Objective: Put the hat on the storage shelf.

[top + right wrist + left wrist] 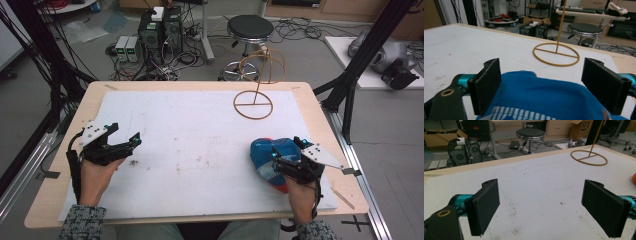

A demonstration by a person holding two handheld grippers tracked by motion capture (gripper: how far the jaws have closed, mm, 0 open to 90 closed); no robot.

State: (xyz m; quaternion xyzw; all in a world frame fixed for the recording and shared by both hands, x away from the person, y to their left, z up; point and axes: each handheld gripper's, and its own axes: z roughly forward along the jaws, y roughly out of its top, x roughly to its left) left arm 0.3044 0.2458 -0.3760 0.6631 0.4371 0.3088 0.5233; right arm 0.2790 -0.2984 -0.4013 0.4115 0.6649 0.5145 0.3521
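The blue cap [267,157] lies on the near right part of the desk [310,107], on the white mat [190,135] that covers most of it. It is a cloth cap, blue with some orange at the lower edge and white stripes near my camera. I judge it light and soft, so it will fold and sag when I lift it, and it will not break. The crown gives way under pressure, so a pinch on the loose cloth may slip or take only one layer. I think the brim or a thick seam at the edge is the better place to take hold, though I cannot see clearly where the brim lies.

My right gripper [289,151] is directly at the cap. In the right gripper view its fingers [487,86] stand wide on both sides of the blue cloth, released, and I see no pad pressing on it yet.

My left gripper [122,136] rests over the bare mat at the near left, well apart from the cap, its fingers [485,207] spread open with nothing between them.

Farther back on the right stands the wire stand [255,97], a ring base with an upright rod and hoops on top.
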